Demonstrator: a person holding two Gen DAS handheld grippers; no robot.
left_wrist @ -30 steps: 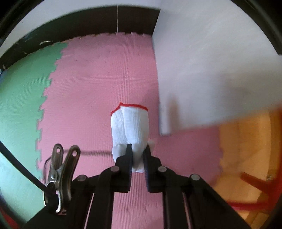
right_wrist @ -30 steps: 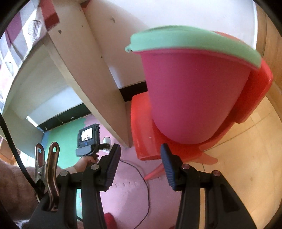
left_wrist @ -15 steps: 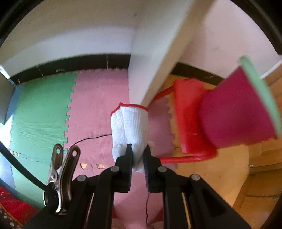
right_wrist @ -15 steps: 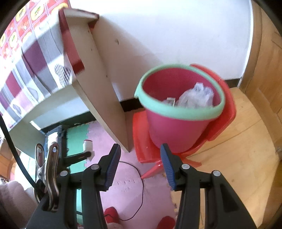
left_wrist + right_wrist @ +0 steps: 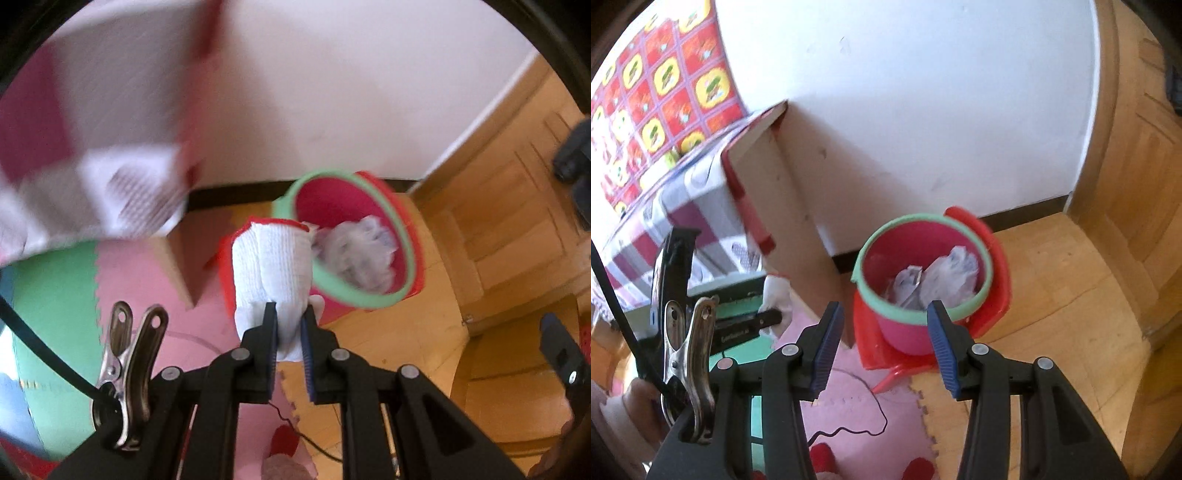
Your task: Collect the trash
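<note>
Bin (image 5: 923, 295) right of table (image 5: 701, 206)

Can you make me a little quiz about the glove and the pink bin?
1. True or false: the left gripper is shut on the white glove.
2. What lies inside the bin? A) crumpled plastic B) toys C) water
3. Fill in: the right gripper has its jaws ____ with nothing between them.

Key: 1 true; 2 A, the plastic is crumpled and pale; 3 open.
</note>
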